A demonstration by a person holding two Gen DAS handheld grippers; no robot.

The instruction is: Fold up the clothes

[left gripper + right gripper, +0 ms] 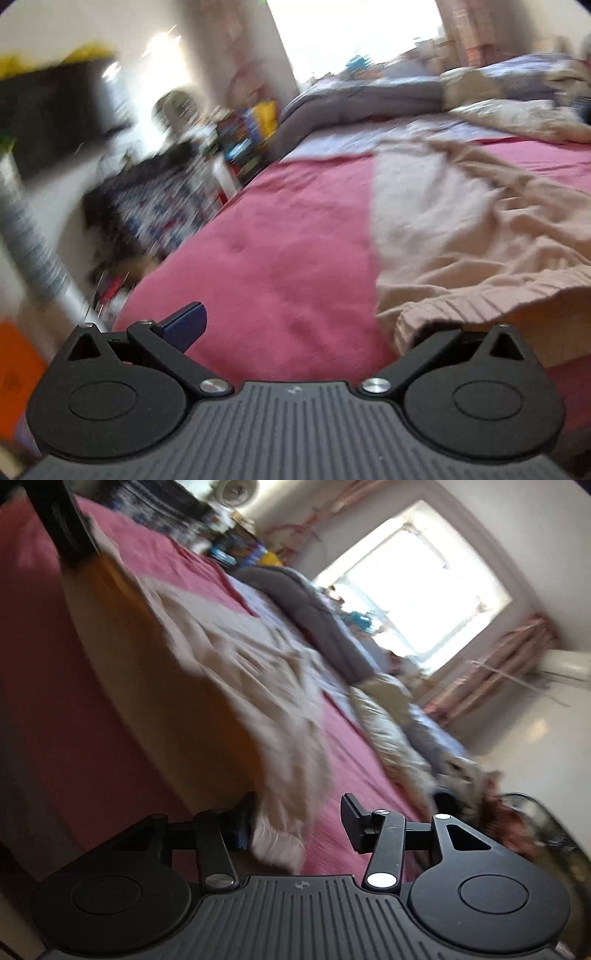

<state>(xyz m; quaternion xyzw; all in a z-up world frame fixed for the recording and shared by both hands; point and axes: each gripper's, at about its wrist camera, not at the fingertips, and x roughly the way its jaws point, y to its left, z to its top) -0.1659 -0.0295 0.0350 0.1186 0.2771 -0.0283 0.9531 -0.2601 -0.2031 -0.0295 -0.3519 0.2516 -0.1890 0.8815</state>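
Your left gripper [295,325] has its fingers spread wide and pinches nothing, though the ribbed hem of the beige garment [461,229] drapes over its right finger. Your right gripper [299,823] is wide open too, holding nothing, with the cloth's bunched end lying between its fingers and touching the left one. The garment lies wrinkled on the pink bedspread [288,236], its long way running from you toward the gray quilt [362,96]
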